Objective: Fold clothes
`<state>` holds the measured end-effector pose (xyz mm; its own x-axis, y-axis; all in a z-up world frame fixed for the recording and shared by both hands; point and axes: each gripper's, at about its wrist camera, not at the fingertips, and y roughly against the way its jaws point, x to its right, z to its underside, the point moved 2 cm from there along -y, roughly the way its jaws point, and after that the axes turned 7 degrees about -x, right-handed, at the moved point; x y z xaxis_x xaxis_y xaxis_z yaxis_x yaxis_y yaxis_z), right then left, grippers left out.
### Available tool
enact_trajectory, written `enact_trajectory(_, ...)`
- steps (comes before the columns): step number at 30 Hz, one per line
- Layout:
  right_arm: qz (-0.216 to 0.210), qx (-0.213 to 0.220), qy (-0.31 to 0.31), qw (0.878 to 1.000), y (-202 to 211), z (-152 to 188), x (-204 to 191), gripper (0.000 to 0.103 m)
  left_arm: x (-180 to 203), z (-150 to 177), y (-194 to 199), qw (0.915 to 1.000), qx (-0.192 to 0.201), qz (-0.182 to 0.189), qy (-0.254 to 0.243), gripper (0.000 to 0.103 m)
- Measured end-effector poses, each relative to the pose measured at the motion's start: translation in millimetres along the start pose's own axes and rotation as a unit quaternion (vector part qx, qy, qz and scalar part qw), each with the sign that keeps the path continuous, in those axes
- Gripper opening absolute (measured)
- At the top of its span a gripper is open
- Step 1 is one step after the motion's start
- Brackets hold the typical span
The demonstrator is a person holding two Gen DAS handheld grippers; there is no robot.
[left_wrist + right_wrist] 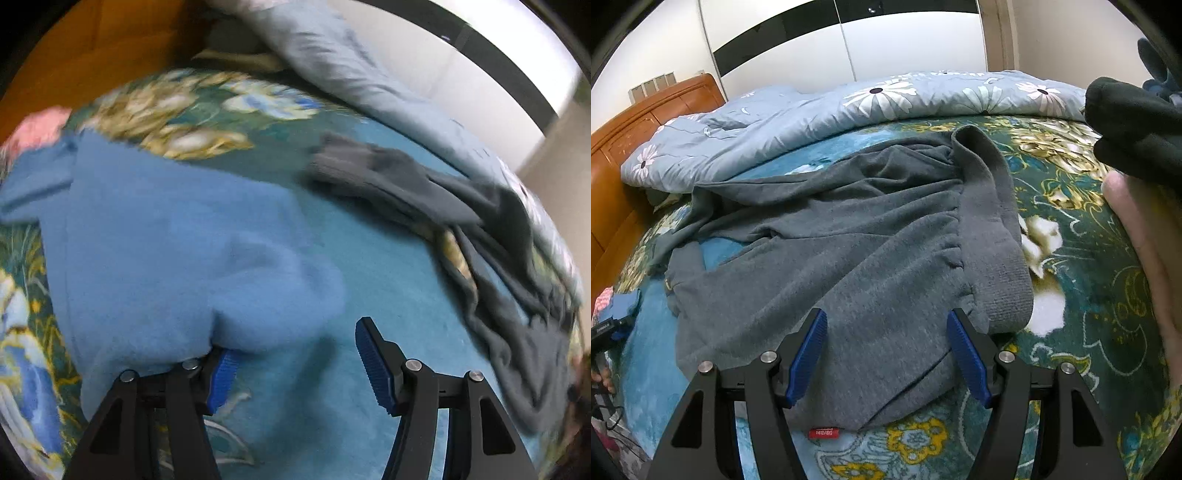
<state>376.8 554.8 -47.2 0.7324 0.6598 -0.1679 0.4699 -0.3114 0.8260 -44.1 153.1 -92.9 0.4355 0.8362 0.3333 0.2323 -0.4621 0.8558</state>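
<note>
Blue top point(166, 236) lies folded at frame left, grey garment point(849, 236) still rumpled mid-frame; left gripper point(295, 365) and right gripper point(886, 354) gape empty.

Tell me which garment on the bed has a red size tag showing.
The grey garment, under the right gripper: its red tag sits at the near hem. The light blue fleece garment shows none.

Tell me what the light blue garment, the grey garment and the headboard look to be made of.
Light blue garment: seemingly a fleecy or brushed knit, from its fuzzy, matte surface, though the view is blurred.
Grey garment: a soft jersey-like knit, matte, with a ribbed band along one edge and fine surface texture.
Headboard: apparently wood or wood veneer, orange-brown with a glossy finish.
</note>
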Motion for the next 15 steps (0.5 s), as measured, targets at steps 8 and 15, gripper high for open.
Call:
enact_trajectory(8, -0.005, -0.012, 0.009, 1.000, -8, 2, -13, 0.069, -29, -3, 15, 0.9882, 0.020, 0.089, 0.123, 0.064)
enact_trajectory(15, -0.005, -0.019, 0.020, 1.000, -12, 3, -23, 0.069, -40, 0, 23, 0.9841, 0.045, 0.076, 0.154, 0.039)
